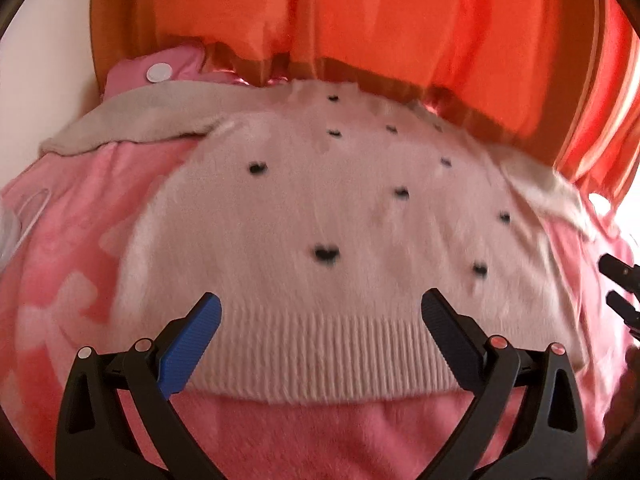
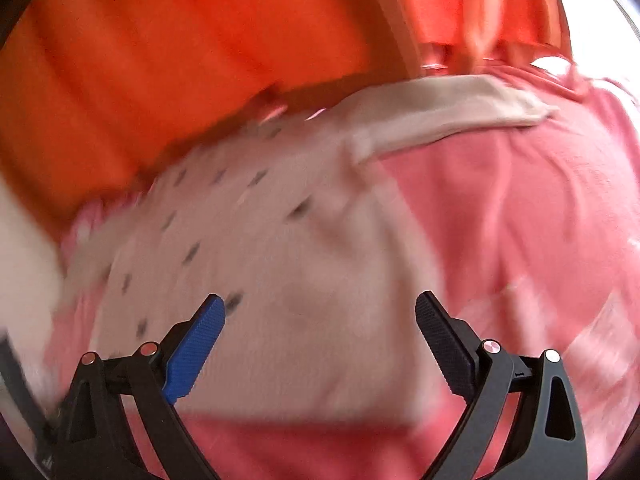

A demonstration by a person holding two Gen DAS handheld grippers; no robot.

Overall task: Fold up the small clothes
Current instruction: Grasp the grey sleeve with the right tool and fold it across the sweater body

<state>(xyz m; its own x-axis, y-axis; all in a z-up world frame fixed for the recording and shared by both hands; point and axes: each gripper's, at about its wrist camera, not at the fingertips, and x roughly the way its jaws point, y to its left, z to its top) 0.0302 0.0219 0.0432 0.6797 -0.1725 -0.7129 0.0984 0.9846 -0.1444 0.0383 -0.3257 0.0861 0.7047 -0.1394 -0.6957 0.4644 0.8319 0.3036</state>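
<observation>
A small pale pink fuzzy sweater (image 1: 320, 208) with black dots lies flat on a pink blanket (image 1: 68, 248), its ribbed hem (image 1: 316, 356) nearest me and one sleeve (image 1: 132, 120) stretched out to the left. My left gripper (image 1: 320, 308) hovers open over the hem, nothing between its fingers. In the blurred right wrist view the same sweater (image 2: 280, 264) lies below my right gripper (image 2: 320, 312), which is open and empty over the sweater's right lower part. The other sleeve (image 2: 452, 108) reaches to the right. The right gripper's black tips (image 1: 620, 280) show at the left view's right edge.
Orange curtains (image 1: 360, 20) hang along the far side of the blanket. A pink item with a white round patch (image 1: 160, 72) lies at the far left behind the sleeve. A clear plastic hanger (image 1: 24, 220) rests at the left edge. The pink blanket (image 2: 520, 220) spreads to the right.
</observation>
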